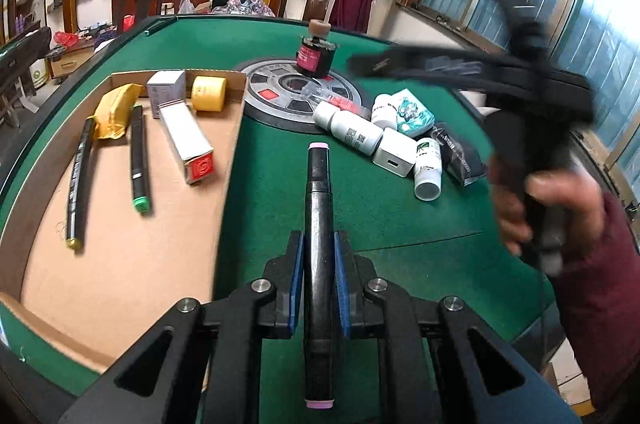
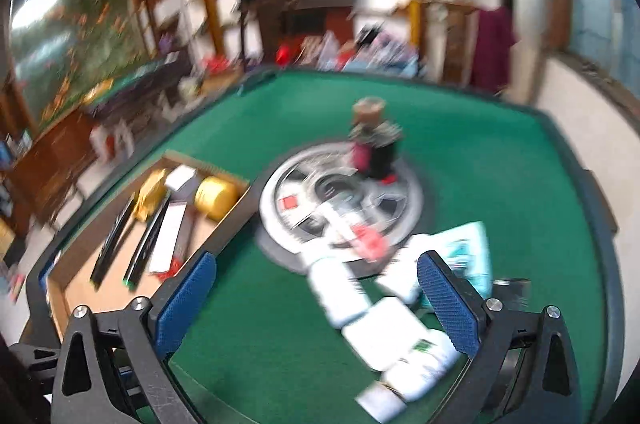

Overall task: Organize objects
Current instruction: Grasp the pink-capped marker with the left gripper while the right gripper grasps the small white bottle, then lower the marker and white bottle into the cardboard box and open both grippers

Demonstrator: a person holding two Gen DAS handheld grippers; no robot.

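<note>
1. Left gripper: jaws clenched on a black marker with pink end caps, gripped near mid-barrel, barrel pointing forward, over the green table.
2. Cardboard tray: to the left of the held marker. Holds two black markers, one yellow-tipped and one green-tipped, a yellow packet, a long white and red box, a small grey box and a yellow roll.
3. Right gripper: jaws released and wide apart, nothing between the pads; this view is blurred. It hangs above the loose pile.
4. Loose pile on the table, right of centre: white bottles, a white charger, a teal and white packet, a black packet. A dark jar stands upright on the round centre plate.
5. Step in hand, judged: carry the pink-capped marker left over the tray wall and lay it beside the green-tipped marker, parallel to it.
6. Handling note: lift the barrel over the wall first, lower it flat onto bare cardboard, then release, so it does not roll against the white and red box.
7. Right side, judged: choose one item at the edge of the pile, since the bottles touch each other.
</note>
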